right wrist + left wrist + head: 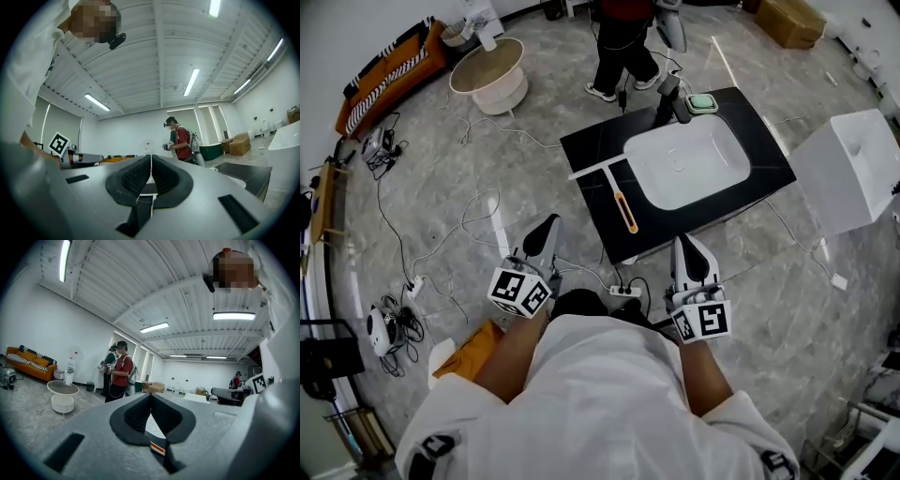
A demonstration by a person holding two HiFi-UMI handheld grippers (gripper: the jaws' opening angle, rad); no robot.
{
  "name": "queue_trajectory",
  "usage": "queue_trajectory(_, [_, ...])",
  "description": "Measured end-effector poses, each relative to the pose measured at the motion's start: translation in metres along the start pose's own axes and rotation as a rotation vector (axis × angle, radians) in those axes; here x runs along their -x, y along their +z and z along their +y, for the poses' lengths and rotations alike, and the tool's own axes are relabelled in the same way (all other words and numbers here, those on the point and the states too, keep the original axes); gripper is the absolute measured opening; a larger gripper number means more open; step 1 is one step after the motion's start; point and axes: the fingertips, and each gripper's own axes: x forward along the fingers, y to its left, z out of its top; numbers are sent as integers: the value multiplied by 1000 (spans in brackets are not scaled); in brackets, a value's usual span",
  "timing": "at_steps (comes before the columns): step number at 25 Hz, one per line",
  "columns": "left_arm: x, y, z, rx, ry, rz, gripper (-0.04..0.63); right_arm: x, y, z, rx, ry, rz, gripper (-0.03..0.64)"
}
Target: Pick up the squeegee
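The squeegee point(614, 192) lies flat on the black countertop point(591, 150), left of the white sink basin point(686, 161). Its white blade is at the far end and its orange handle points toward me. Both grippers are held level, short of the counter's near edge and apart from the squeegee. My left gripper point(546, 228) is to the lower left of the counter, with its jaws together and nothing between them point(151, 397). My right gripper point(687, 246) sits just below the counter's near corner, shut and empty as well point(151, 159).
A person in a red shirt point(623, 37) stands beyond the counter. A faucet point(670, 98) and a green pad point(703, 103) sit at the sink's far side. A white box point(848, 169) stands to the right, a round white table point(489, 70) far left. Cables and a power strip point(625, 292) lie on the floor.
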Motion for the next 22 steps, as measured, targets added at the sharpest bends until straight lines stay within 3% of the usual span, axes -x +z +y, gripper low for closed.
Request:
queue_trajectory(5, [-17, 0, 18, -8, -6, 10, 15, -21, -15, -6, -8, 10, 40, 15])
queue_trajectory(13, [-57, -25, 76, 47, -41, 71, 15, -90, -39, -2, -5, 23, 170, 20])
queue_trajectory(22, [-104, -57, 149, 67, -62, 138, 15, -175, -79, 7, -3, 70, 351, 96])
